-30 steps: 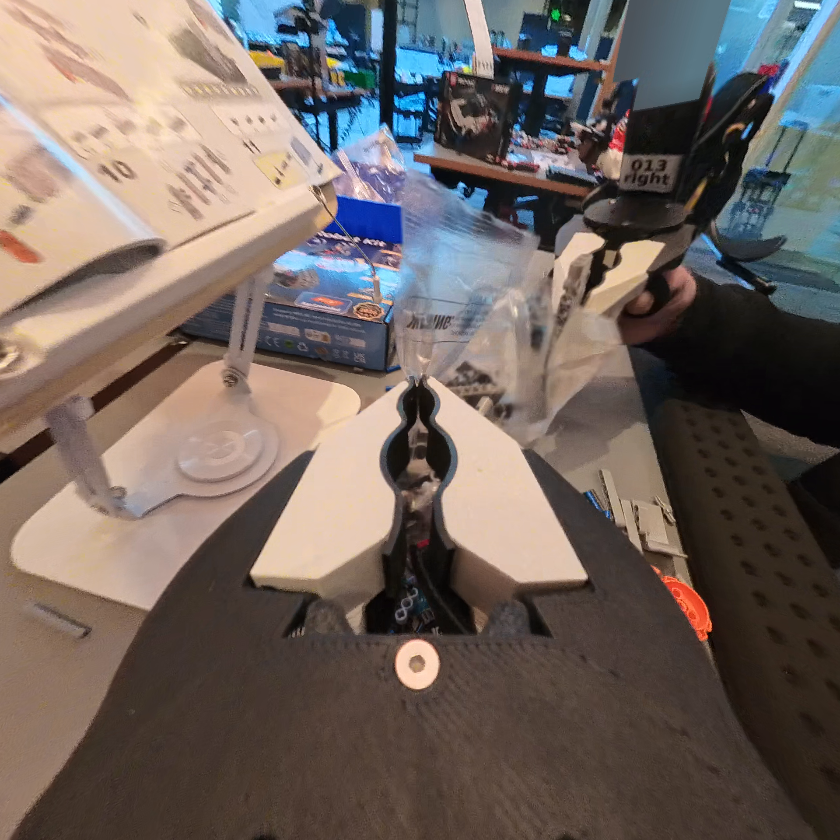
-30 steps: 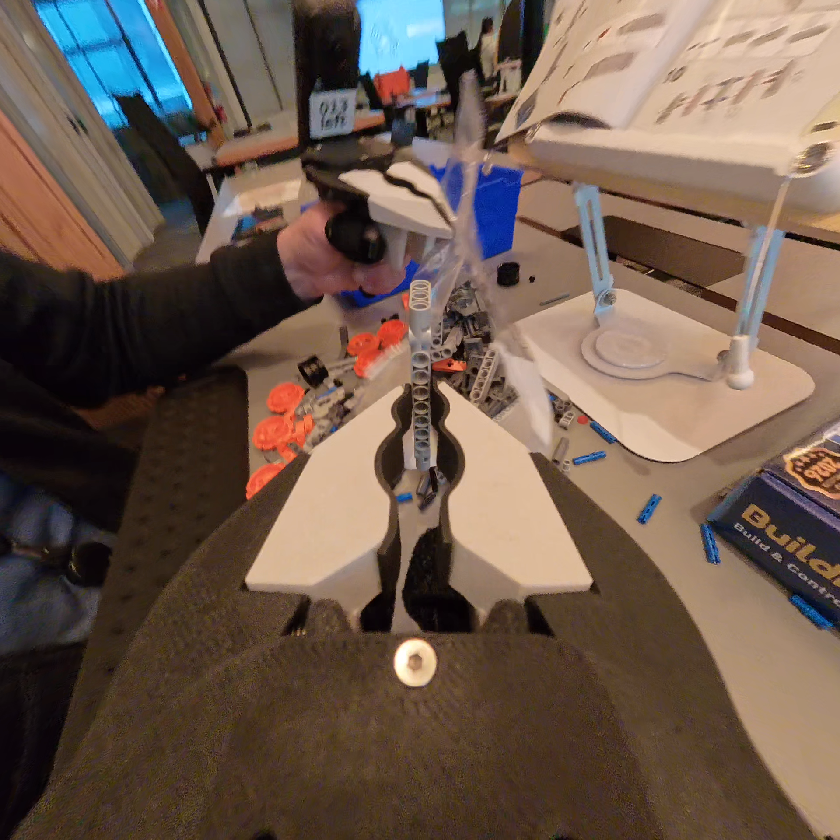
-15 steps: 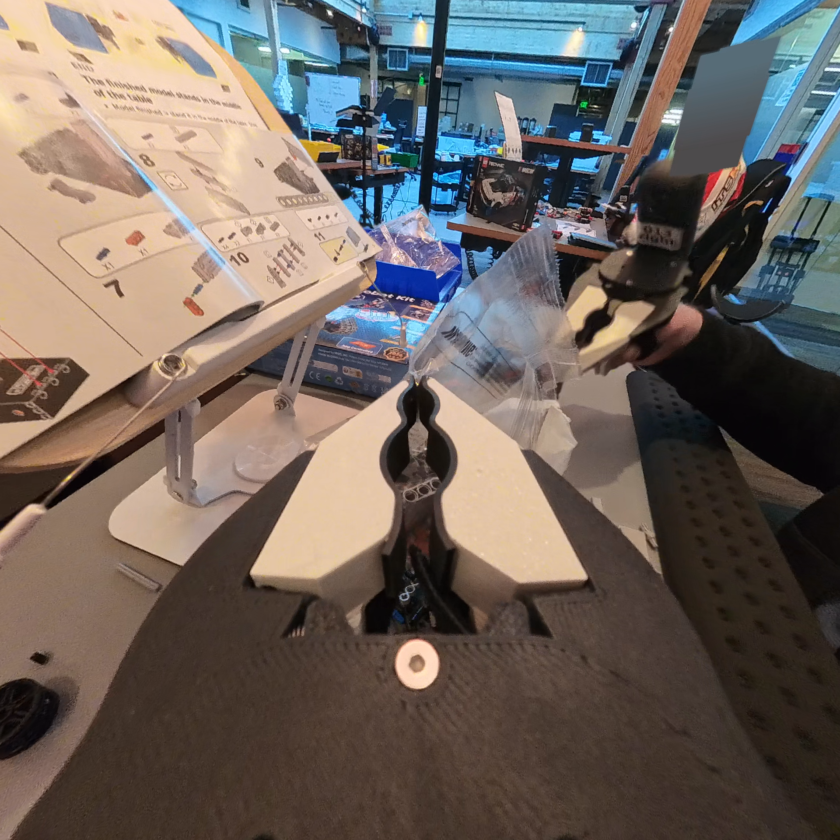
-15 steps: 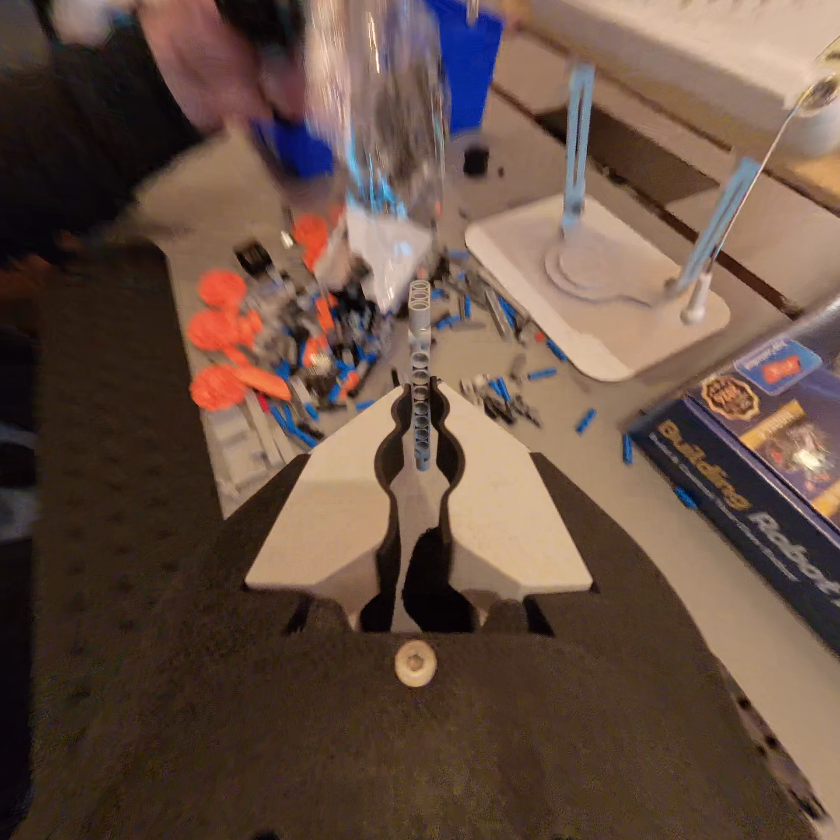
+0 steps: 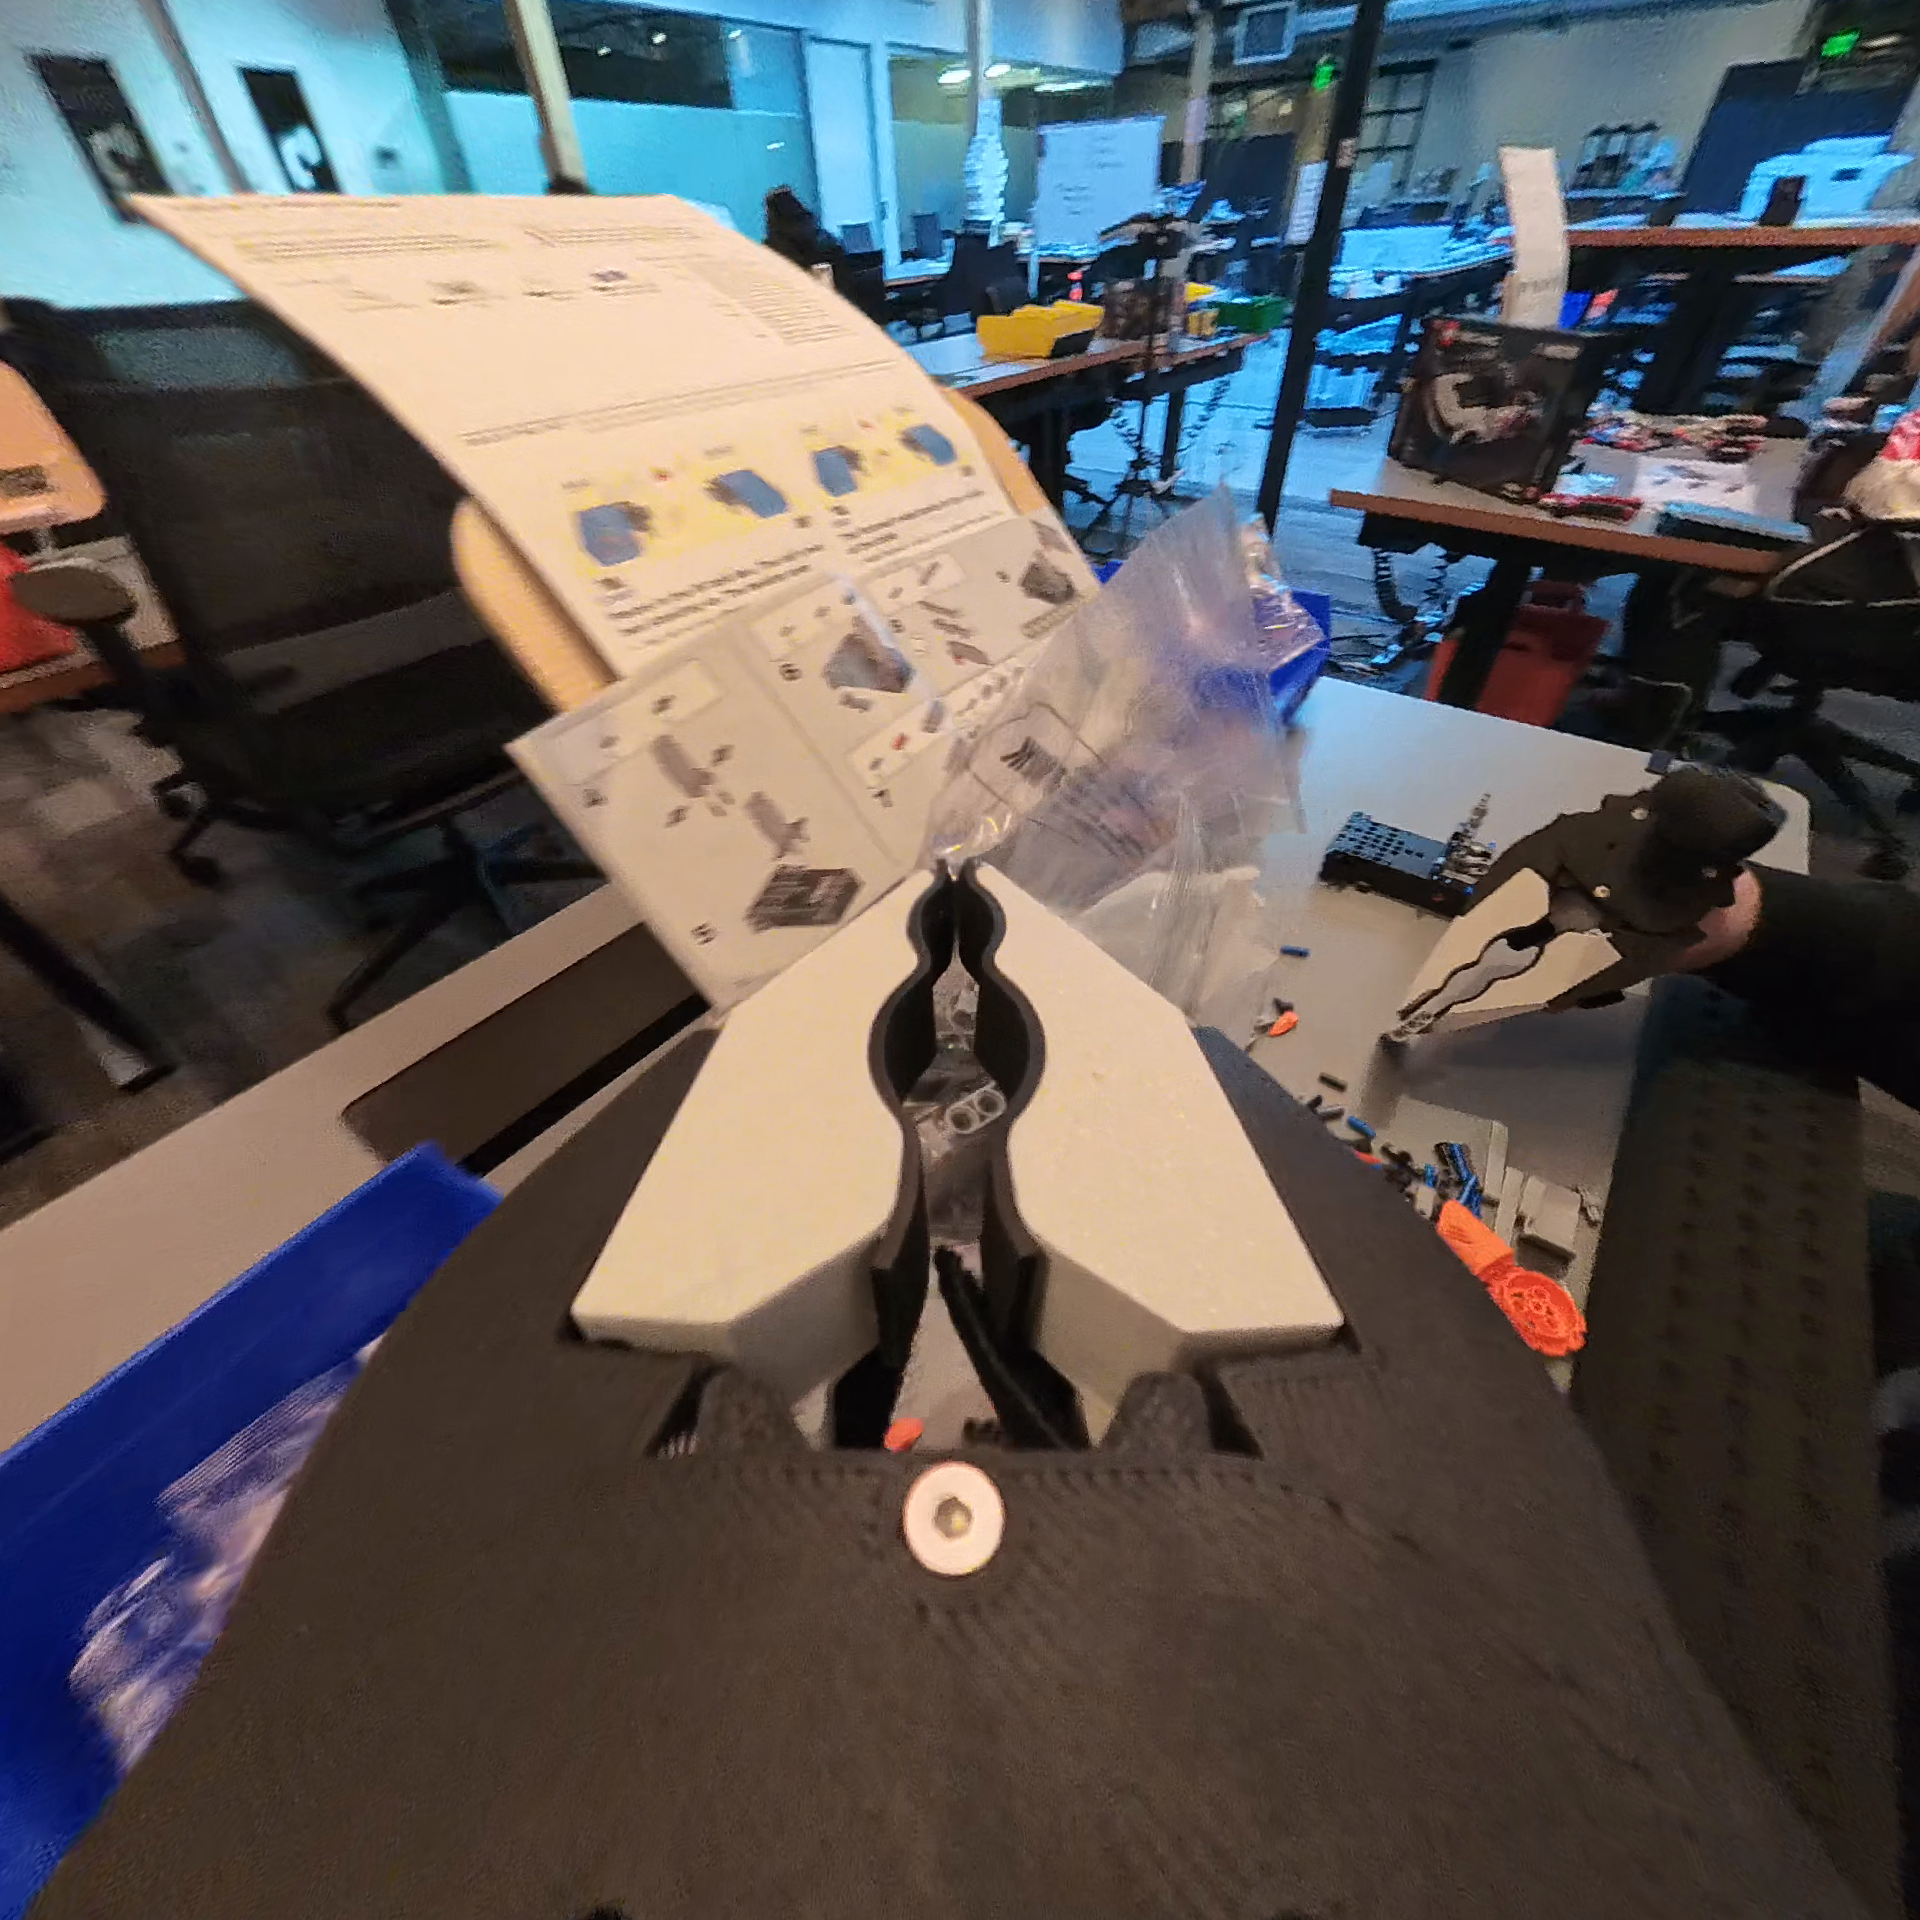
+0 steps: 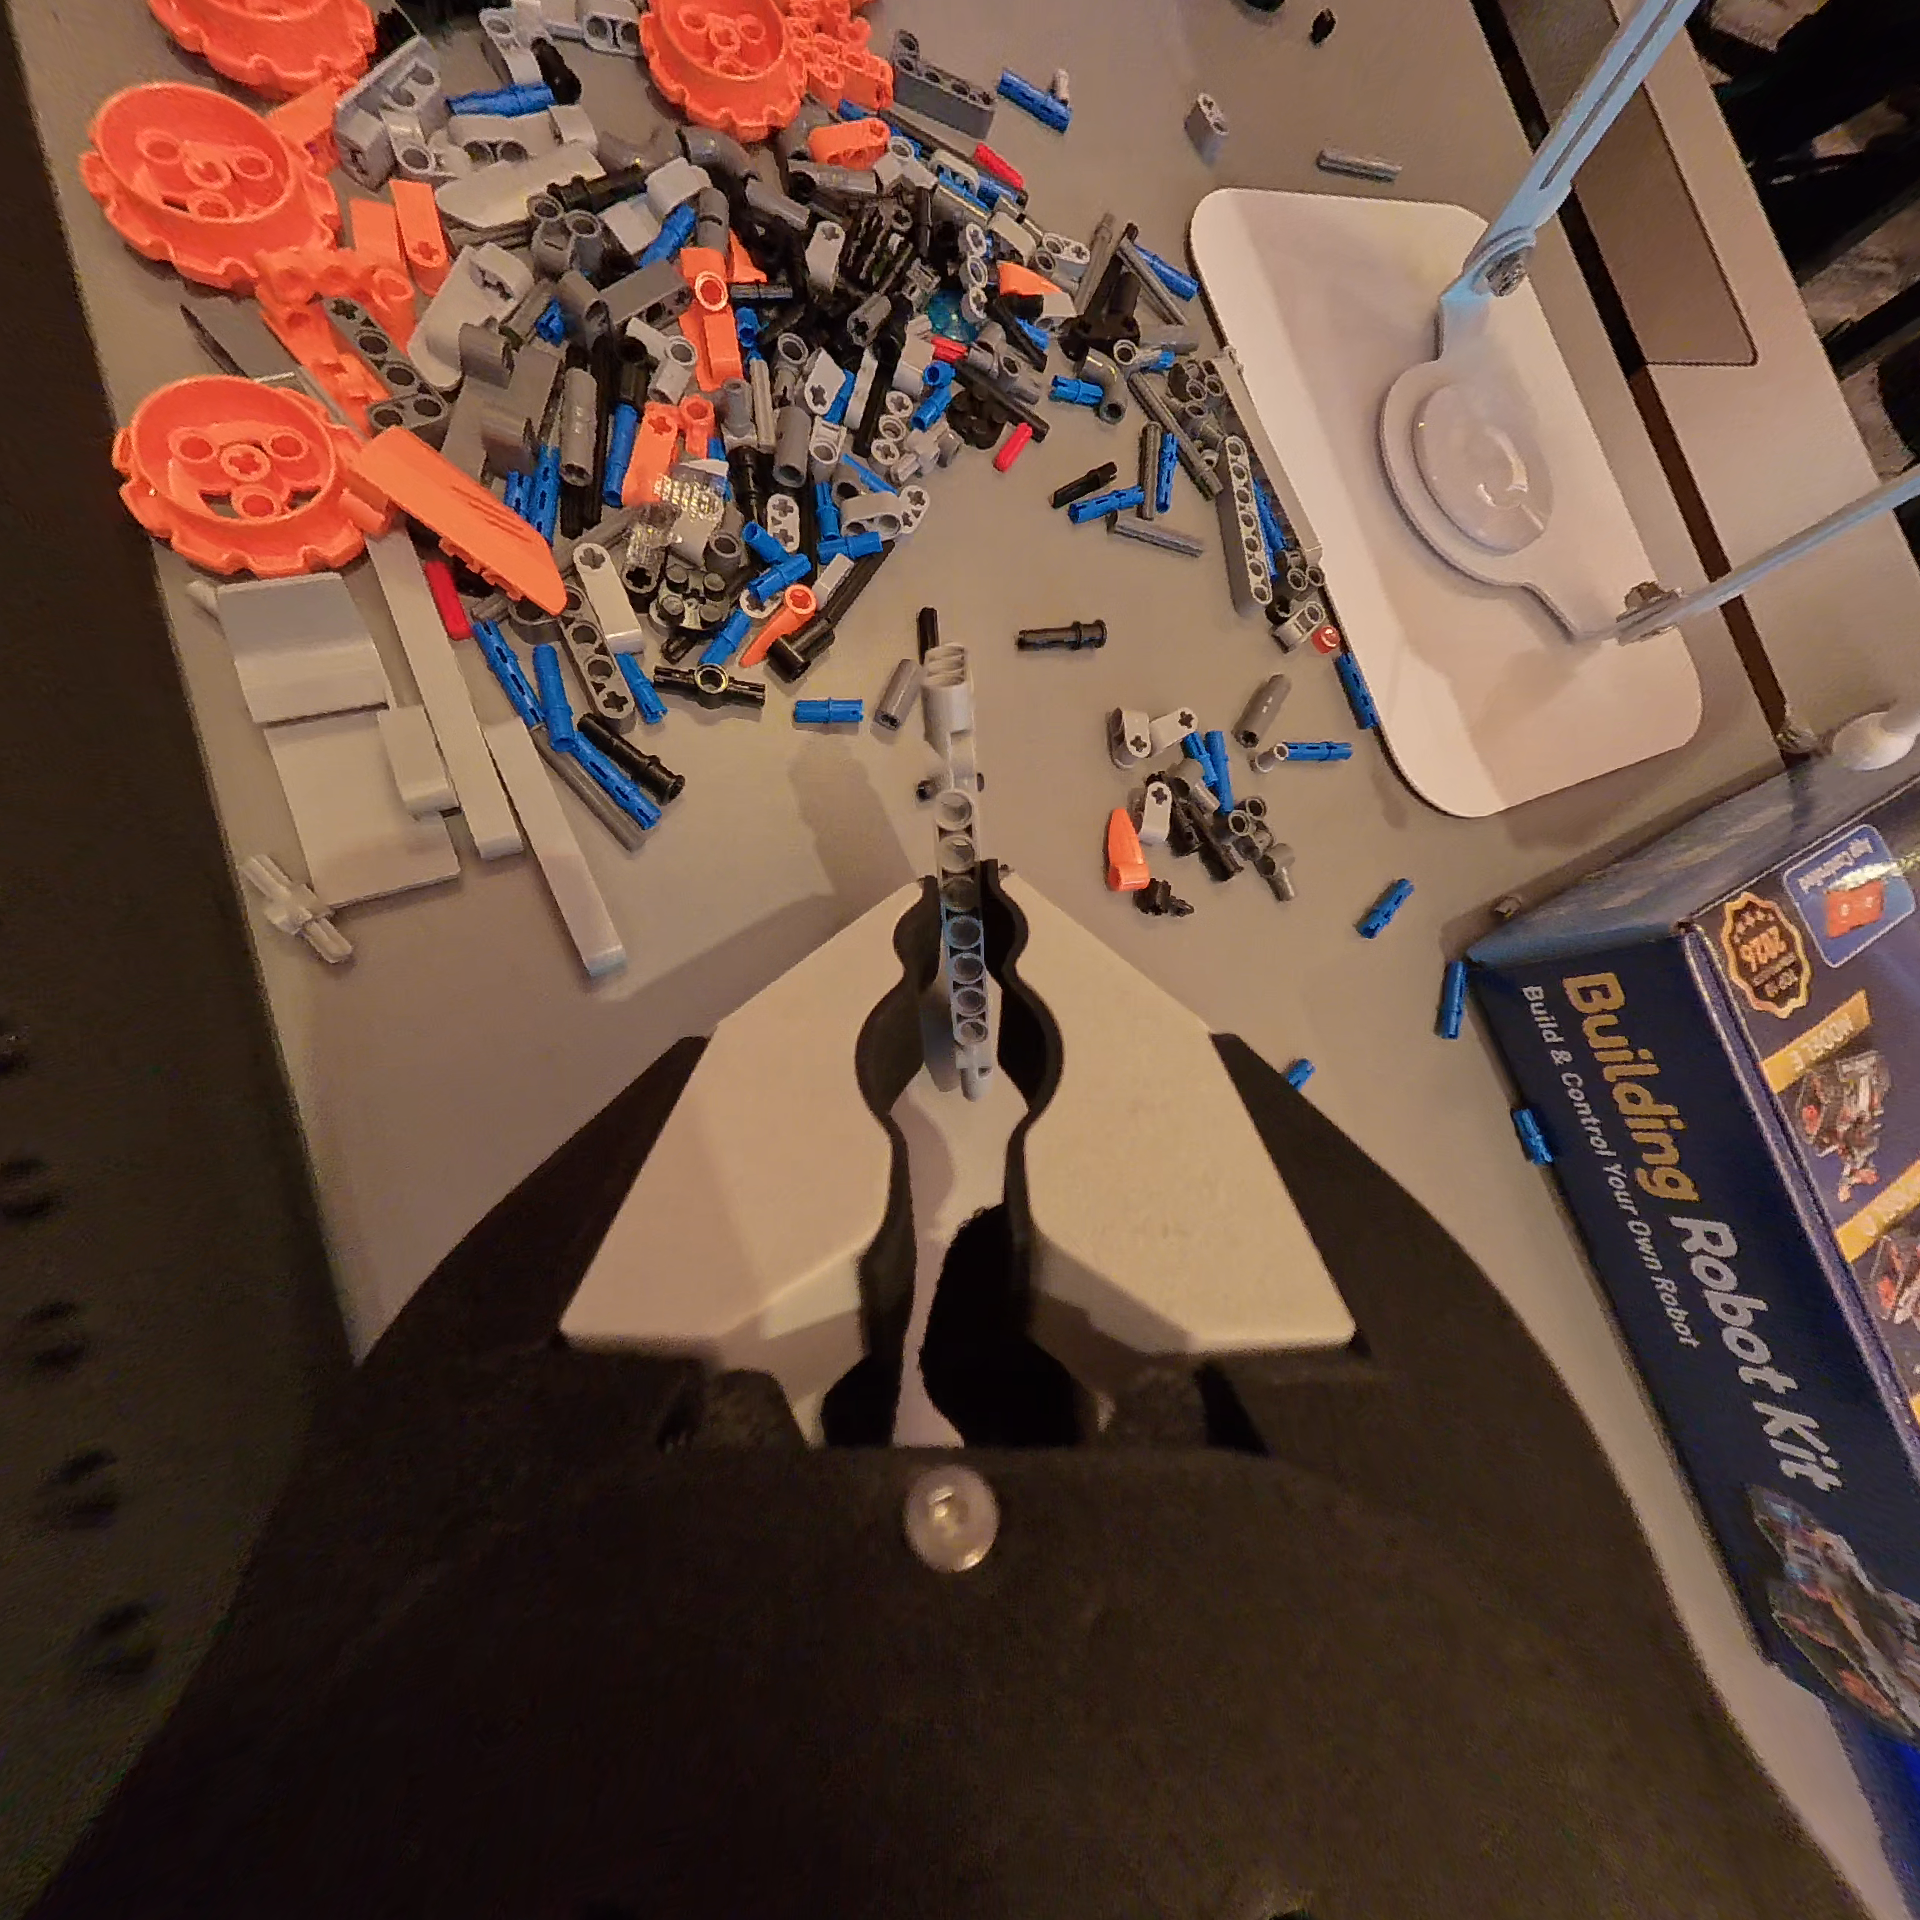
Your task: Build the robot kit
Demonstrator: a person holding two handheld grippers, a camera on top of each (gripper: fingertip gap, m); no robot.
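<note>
Left gripper [image 5: 957, 883] clamped crumpled clear plastic bag [image 5: 1143, 727]; right gripper [image 6: 961, 894] pinched long grey holed beam [image 6: 958, 831] above loose-parts pile [image 6: 727, 343].

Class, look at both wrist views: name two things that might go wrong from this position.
The right gripper pinches the grey perforated beam only along its lower part, so it might pivot or slip into the loose parts pile. The left gripper holds just a corner of the clear plastic bag, which may tear free.
</note>
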